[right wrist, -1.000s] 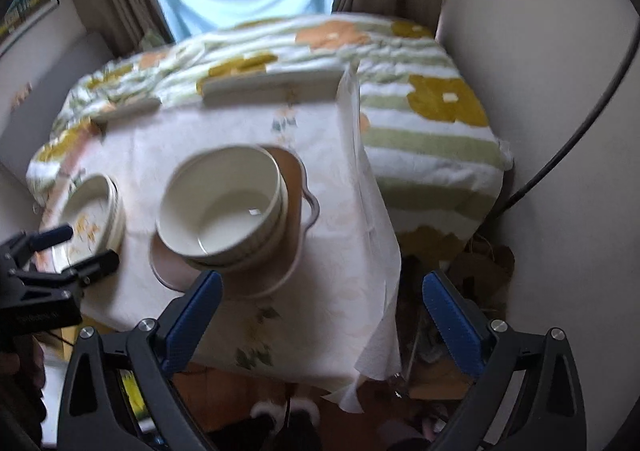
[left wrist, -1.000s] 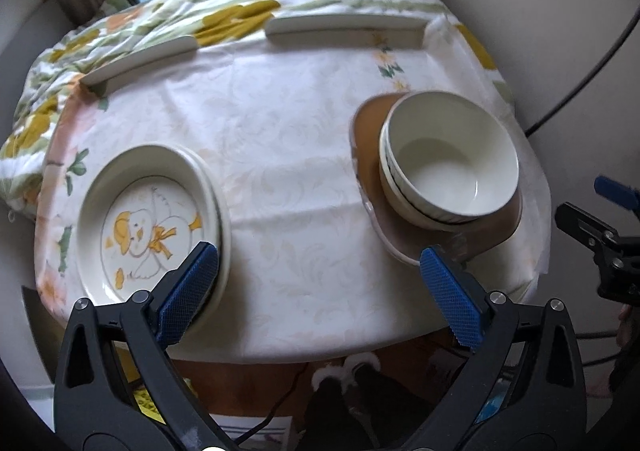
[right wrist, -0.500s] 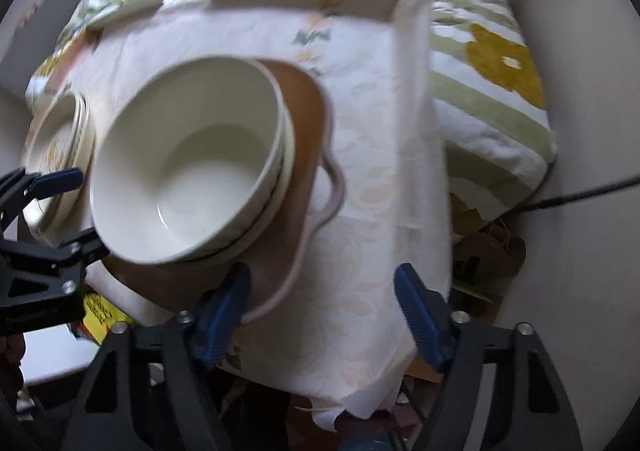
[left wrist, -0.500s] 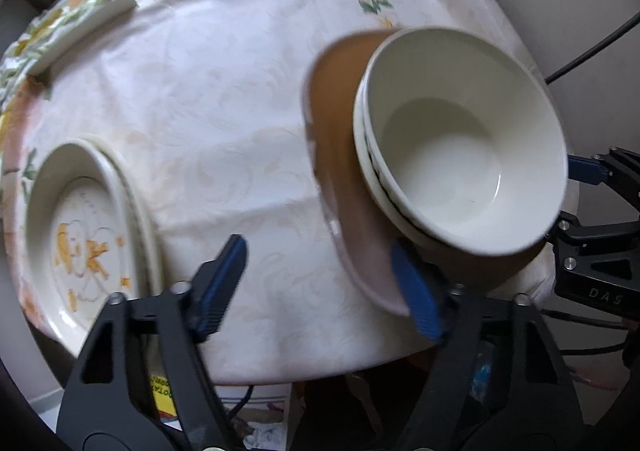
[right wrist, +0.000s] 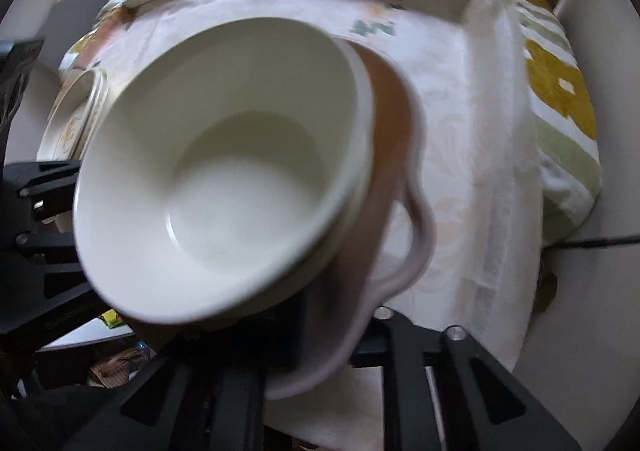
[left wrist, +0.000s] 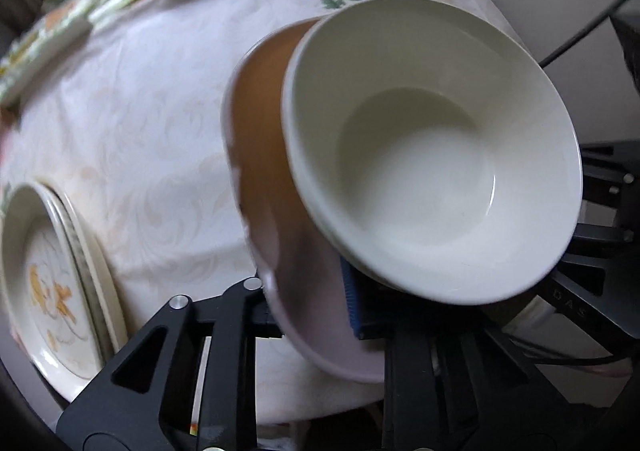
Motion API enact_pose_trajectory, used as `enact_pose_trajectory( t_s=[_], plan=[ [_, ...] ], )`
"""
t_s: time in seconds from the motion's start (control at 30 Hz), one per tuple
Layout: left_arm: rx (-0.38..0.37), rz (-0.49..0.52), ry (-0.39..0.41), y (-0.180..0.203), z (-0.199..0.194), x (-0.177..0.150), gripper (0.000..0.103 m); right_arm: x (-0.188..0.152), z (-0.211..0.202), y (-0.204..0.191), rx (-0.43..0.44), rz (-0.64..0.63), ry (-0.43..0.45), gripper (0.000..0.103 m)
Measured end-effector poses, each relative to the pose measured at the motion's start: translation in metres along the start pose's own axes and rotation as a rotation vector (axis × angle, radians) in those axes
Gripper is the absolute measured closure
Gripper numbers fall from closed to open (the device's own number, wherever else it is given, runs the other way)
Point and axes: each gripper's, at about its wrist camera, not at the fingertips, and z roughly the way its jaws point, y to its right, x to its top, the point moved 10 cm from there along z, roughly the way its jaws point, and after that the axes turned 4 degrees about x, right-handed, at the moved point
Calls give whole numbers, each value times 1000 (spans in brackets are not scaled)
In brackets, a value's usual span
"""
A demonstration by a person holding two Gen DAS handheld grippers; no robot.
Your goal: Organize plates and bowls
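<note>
At the near edge of the bench (left wrist: 132, 139), a brown plate (left wrist: 264, 123) carrying 2 nested cream bowls (left wrist: 432, 155) is gripped from both sides. The left gripper (left wrist: 308, 307) has closed all the way onto the plate's near-left rim, one blue pad above and the other finger below. The right gripper (right wrist: 332, 331) is likewise clamped on the plate's rim, beside its looped handle (right wrist: 420, 235).

To do this step well, I judge both hands should rise together and keep the plate level, since the bowls sit loose and could slide. The grips are narrow bites on a thin lip, so slow, even motion suits.

The plate looks like smooth glazed ceramic, brown inside with a pale wavy rim. The bowls are plain, glossy, deep and round. A pale tablecloth (right wrist: 460, 123) with a faint leaf weave covers the bench. To the left sits a stack of shallow plates (left wrist: 52, 283) with an orange cartoon print.
</note>
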Motion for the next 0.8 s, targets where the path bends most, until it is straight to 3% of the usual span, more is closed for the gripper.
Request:
enact_pose_trajectory(
  t_s=[0.47, 0.8],
  plan=[
    [57, -33, 103, -27, -35, 9, 85, 26, -20, -11, -42, -90, 102, 90],
    [67, -105, 157, -107, -85, -11, 85, 65, -55, -86, -68, -175, 151, 90]
  ],
)
